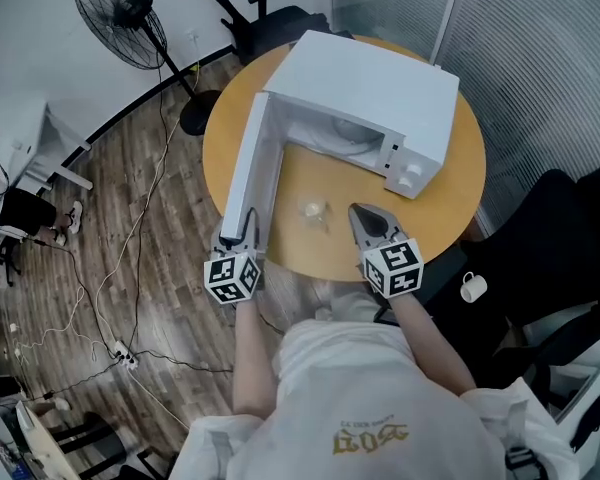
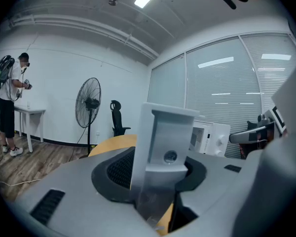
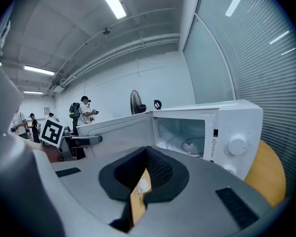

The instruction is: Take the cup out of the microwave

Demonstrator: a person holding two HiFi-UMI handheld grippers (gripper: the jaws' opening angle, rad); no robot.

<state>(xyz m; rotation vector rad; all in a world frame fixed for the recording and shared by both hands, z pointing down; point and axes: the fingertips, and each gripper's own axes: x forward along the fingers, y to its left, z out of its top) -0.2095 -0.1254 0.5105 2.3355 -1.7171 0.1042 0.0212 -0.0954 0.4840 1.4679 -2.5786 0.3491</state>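
Cup (image 1: 315,210) is already out. It stands on the desk (image 1: 448,200), centre of the head view, below the open microwave (image 1: 380,83) cavity and near the right hand-held gripper (image 1: 361,214), not touching it. Right jaws are closed with nothing in them. The left hand-held gripper (image 1: 241,224) is clamped on the free edge of the door (image 1: 252,158).

Judgement: withdraw the right side clear of the cup. If the door is swung shut, the cup may lie in its sweep, so go slowly.

Cup: small, clear, faint against the wood; probably light and easily tipped.
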